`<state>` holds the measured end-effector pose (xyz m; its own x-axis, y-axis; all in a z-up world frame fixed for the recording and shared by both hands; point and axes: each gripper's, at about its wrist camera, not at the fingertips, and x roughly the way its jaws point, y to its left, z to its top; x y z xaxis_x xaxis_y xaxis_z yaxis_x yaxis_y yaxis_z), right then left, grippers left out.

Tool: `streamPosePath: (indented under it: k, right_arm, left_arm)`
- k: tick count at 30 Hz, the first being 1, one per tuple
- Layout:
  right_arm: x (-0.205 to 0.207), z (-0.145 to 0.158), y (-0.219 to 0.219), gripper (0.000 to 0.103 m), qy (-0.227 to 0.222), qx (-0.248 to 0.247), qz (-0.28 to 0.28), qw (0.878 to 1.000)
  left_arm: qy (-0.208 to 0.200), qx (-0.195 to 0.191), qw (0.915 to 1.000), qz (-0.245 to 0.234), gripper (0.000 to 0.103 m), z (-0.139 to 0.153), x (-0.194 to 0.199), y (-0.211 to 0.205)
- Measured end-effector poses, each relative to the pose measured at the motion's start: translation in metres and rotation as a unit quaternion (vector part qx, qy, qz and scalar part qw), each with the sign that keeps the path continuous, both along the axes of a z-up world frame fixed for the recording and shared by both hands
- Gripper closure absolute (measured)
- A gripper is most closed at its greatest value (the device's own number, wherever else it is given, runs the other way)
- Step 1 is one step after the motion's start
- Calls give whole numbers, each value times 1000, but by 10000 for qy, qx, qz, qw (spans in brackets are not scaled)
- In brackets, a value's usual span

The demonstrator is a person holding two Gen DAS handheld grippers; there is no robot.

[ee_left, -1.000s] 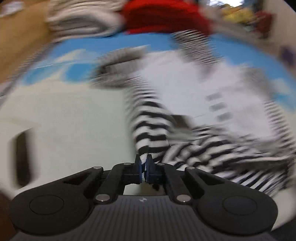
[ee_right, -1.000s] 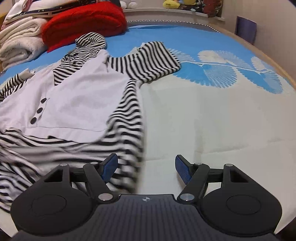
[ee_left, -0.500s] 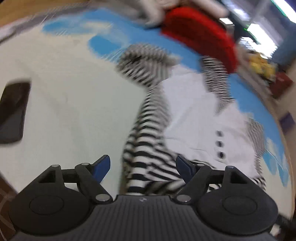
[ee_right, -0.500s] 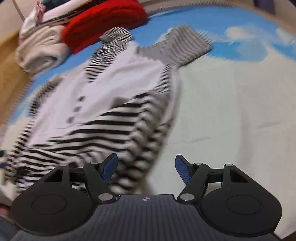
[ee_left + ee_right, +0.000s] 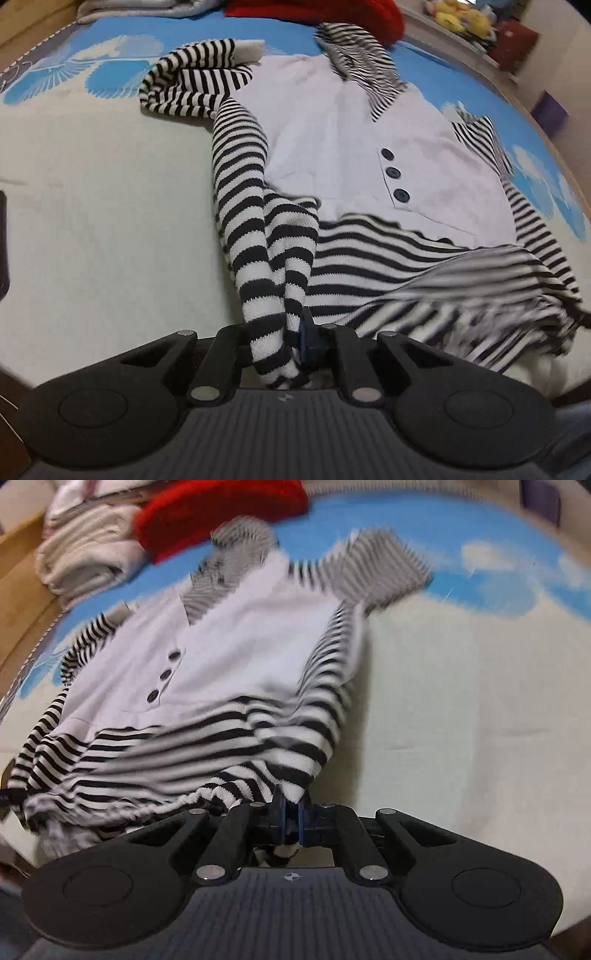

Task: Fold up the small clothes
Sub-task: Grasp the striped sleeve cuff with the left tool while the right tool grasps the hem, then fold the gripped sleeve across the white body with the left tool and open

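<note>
A small hooded top (image 5: 332, 147) with a white front, three dark buttons and black-and-white striped sleeves and hem lies spread on the bed; it also shows in the right wrist view (image 5: 240, 646). My left gripper (image 5: 291, 339) is shut on the striped hem at the top's left bottom corner. My right gripper (image 5: 290, 816) is shut on the striped hem at the right bottom corner. The hem is lifted and bunched between the two grippers.
The bed sheet (image 5: 92, 203) is pale with a blue pattern at the far side. A red folded garment (image 5: 221, 513) and folded white clothes (image 5: 85, 557) lie beyond the top. A dark flat object (image 5: 3, 240) lies at the left edge. Stuffed toys (image 5: 458, 14) sit far right.
Both grippers were open half a second ago and have closed on the striped hem, one at each bottom corner. The hem now rises off the sheet.
</note>
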<state>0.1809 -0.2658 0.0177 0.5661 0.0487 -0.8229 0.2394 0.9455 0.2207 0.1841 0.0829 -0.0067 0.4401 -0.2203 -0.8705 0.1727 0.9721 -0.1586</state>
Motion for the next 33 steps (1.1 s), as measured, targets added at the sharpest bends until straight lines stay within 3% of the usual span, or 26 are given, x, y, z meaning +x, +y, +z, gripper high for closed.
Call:
streamPosePath:
  k: [3,5,6,7,8,9,10,12,13,14,18,21,22,25,29,33]
  right_arm:
    - [-35,-14,-16,98,291,217,214,9991]
    - [-45,-46,-11,97,800,140,341,9961]
    - [-47,-53,-5,97,818,1,486,9955]
    - [-48,-52,3,94,664,-288,764,9944]
    - [-48,-49,8,89,580,-413,995,9925]
    - [-47,-48,5,86,554,-329,991,9930]
    - [-45,-47,1,75,609,-154,897,9940]
    - [-40,-36,-9,58,475,9,687,9965]
    - [-43,-29,-12,44,226,84,569,9981]
    - [-43,-22,-16,37,-45,172,467,9987]
    - [-21,-13,-30,37,-334,177,204,9991]
    - [1,-16,-46,37,-426,-15,-113,9990]
    - [10,-16,-55,37,-384,-154,-251,9988]
    - [57,-19,-85,38,-216,-643,-588,9960]
    - [144,-24,-130,38,-322,-1026,-1042,9887]
    - [241,-38,-181,38,-311,-1168,-1608,9796]
  left_arm:
    - [407,250,9985,-265,85,-26,-16,-2]
    - [299,530,9978,-257,60,-32,-13,-5]
    - [187,577,9980,-167,53,-29,-11,-3]
    - [137,599,9981,19,34,-25,-8,2]
    - [114,545,9982,202,23,-22,-6,9]
    - [62,398,9985,363,20,-17,-5,13]
    - [-3,197,9987,475,17,-13,-4,19]
    - [-140,8,9985,521,14,-5,-4,24]
    - [-196,30,9984,524,11,-3,-8,25]
    - [-183,88,9985,513,10,-5,-6,22]
    - [-86,306,9986,411,10,-8,2,13]
    - [-447,561,9963,481,6,5,18,16]
    - [-620,790,9933,564,1,11,31,16]
    - [-951,1302,9836,812,0,17,77,12]
    - [-1056,1229,9777,1338,0,5,131,13]
    - [-688,1047,9829,1352,0,-9,160,10]
